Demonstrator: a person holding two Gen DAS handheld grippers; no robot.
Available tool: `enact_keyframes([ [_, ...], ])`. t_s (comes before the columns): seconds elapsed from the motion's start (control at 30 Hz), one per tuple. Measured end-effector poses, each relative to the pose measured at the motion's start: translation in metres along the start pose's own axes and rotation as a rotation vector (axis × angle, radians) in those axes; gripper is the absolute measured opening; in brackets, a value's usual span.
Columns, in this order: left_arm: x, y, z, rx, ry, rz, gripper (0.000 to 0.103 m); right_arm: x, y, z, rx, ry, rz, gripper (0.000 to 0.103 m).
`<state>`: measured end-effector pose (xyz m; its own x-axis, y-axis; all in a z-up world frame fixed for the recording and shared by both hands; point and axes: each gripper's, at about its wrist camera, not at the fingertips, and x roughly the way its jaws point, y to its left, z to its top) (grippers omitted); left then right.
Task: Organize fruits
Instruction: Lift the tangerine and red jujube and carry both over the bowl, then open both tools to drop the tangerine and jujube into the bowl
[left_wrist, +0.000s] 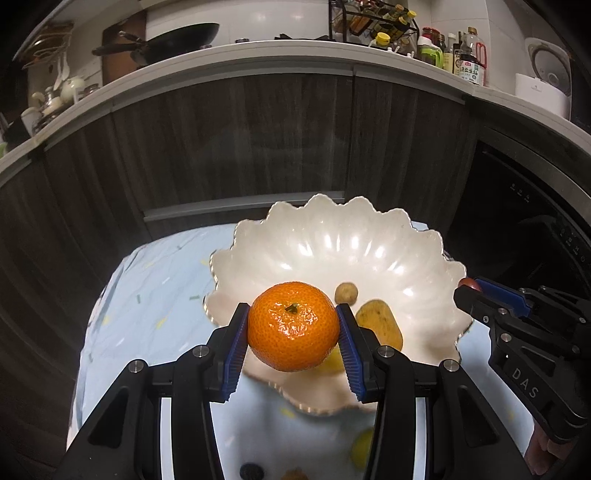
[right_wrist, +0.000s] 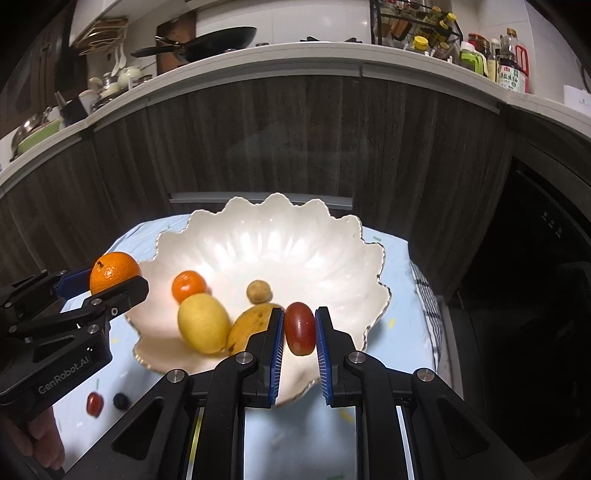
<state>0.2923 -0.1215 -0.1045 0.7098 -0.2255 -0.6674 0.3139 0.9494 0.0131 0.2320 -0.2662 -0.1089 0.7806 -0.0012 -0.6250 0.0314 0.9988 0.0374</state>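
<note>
"DAS" on right hand-held gripper (left_wrist: 466, 288); "GenRobot.AI" on left hand-held gripper (right_wrist: 110, 280); bottle label unreadable.

Far half of the bowl (right_wrist: 295, 236) floor is bare, w/ open air above it up to the cabinet front (right_wrist: 295, 140). Near-left of bowl is crowded: small orange (right_wrist: 189, 286), lemon (right_wrist: 204, 322), mango (right_wrist: 248, 326), round brown fruit (right_wrist: 259, 291) packed close together. Left gripper (left_wrist: 293, 326) w/ mandarin (left_wrist: 293, 325) blocks the bowl's left rim; right gripper (right_wrist: 300, 328) w/ red fruit (right_wrist: 301, 326) sits over the near-right rim. Table (right_wrist: 391, 280) right of bowl is a narrow free strip. Near-left cloth has a small red fruit (right_wrist: 94, 403) & a dark berry (right_wrist: 121, 401).
</note>
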Motion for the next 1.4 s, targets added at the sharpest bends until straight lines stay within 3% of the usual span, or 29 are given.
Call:
enact_keyframes([
  [0.5, 0.053, 0.000, 0.036, 0.027, 0.034, -0.024, 0.046, 0.042, -0.020, 0.028, 0.056, 0.033, -0.053, 0.018],
  [0.83, 0.083, 0.001, 0.043, 0.027, 0.110, -0.034, 0.046, 0.064, -0.026, 0.035, 0.082, 0.088, -0.075, 0.018],
  [0.87, 0.085, 0.000, 0.043, 0.028, 0.117, -0.034, 0.047, 0.065, -0.027, 0.036, 0.082, 0.089, -0.079, 0.019],
  [0.97, 0.082, 0.000, 0.044, 0.029, 0.099, -0.011, 0.073, 0.065, -0.025, 0.037, 0.079, 0.094, -0.086, 0.020],
  [1.13, 0.075, 0.004, 0.047, 0.025, 0.084, 0.008, 0.075, 0.058, -0.023, 0.039, 0.084, 0.067, -0.123, 0.058],
  [1.3, 0.067, 0.009, 0.050, 0.007, 0.080, 0.014, 0.089, 0.048, -0.021, 0.044, 0.085, 0.034, -0.150, 0.075],
  [1.4, 0.061, 0.012, 0.050, -0.003, 0.072, 0.023, 0.092, 0.042, -0.019, 0.045, 0.089, 0.014, -0.150, 0.079],
])
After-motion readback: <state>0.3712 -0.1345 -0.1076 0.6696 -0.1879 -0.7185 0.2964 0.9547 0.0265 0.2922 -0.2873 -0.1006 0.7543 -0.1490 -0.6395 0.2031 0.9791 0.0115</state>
